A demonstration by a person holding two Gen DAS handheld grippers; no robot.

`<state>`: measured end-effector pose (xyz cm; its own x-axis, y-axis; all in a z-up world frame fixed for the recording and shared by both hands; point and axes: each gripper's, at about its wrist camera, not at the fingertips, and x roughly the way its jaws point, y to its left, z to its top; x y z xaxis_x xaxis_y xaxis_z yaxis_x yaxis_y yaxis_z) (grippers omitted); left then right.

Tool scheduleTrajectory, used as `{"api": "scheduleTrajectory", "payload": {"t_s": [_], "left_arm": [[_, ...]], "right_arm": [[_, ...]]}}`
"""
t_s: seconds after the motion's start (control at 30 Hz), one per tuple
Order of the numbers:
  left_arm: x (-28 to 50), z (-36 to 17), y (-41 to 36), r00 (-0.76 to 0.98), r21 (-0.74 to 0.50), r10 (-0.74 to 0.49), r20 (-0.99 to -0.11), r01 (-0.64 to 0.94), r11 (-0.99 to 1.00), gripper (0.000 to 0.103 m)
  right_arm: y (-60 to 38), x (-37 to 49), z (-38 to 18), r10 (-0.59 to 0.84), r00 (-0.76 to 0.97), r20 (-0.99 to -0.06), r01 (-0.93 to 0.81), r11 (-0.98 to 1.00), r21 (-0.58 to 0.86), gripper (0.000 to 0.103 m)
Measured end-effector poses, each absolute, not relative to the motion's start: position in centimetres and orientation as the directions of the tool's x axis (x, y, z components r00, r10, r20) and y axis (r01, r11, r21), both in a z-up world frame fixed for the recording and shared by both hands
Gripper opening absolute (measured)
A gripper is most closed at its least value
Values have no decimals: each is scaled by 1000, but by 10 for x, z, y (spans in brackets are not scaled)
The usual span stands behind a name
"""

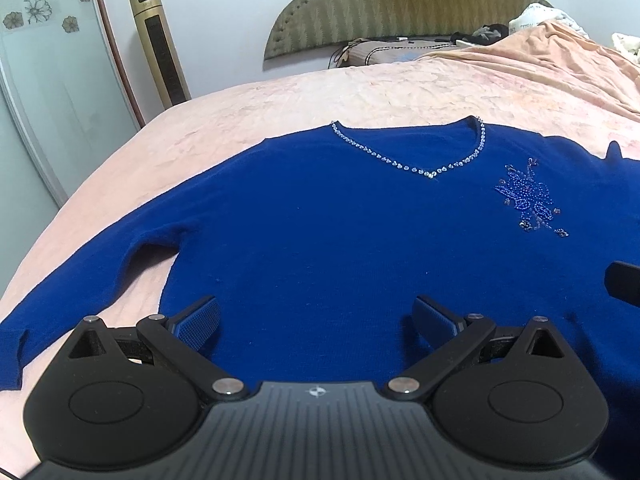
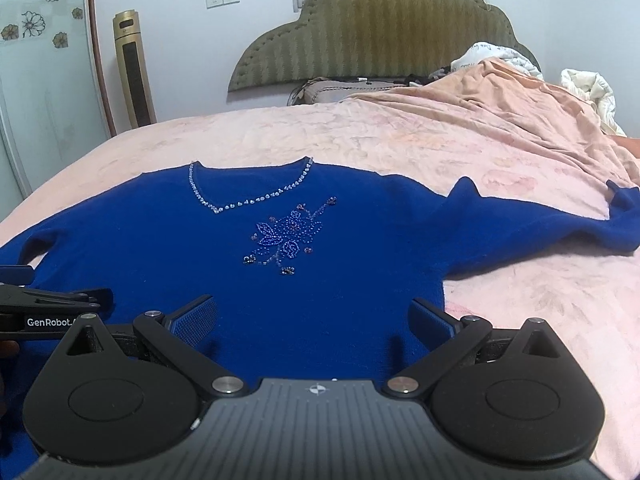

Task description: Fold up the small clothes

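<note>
I have the blue sweater (image 2: pixel 248 280) spread face up on the bed (image 2: pixel 360 132), neckline away from me and hem toward me, so the whole front with its bead trim (image 2: pixel 244 200) and beaded flower (image 2: pixel 286 238) is easy to read. Both sleeves lie stretched outward: the left sleeve (image 1: pixel 68 288) runs flat toward the near left edge of the bed, while the right sleeve (image 2: pixel 560 224) ends a little rumpled, its cuff kinked up. My left gripper (image 1: pixel 316 316) hovers low over the lower left part of the body, jaws wide apart and holding nothing; my right gripper (image 2: pixel 312 316) hovers the same way over the lower right part, jaws likewise spread and empty. I judge this to be the start of the fold: the sweater is laid flat but nothing is turned over yet. Keeping both pairs of jaws open above the hem side lets me choose a pinch point on either flank. The knit looks soft and likely to sag, so I would smooth that right cuff before bringing the sleeves in. The pillow and crumpled bedding near the headboard (image 2: pixel 360 40) are well apart from my work.
</note>
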<state>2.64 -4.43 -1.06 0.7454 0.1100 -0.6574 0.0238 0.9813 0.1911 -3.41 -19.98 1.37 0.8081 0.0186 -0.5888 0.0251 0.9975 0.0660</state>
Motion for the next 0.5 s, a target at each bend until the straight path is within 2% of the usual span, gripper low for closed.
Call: {"api": "scheduleTrajectory", "payload": {"t_s": [0.3, 0.43, 0.5], "left_arm": [[30, -11, -51, 748, 212, 123, -652, 24, 977, 103], [31, -10, -57, 754, 204, 98, -649, 49, 978, 103], [31, -10, -62, 761, 206, 82, -644, 69, 976, 103]], "right_arm": [[-200, -31, 10, 38, 806, -590, 16, 996, 85, 103], [-201, -33, 11, 79, 838, -541, -39, 996, 85, 103], [-201, -31, 12, 103, 826, -554, -86, 995, 56, 101]]}}
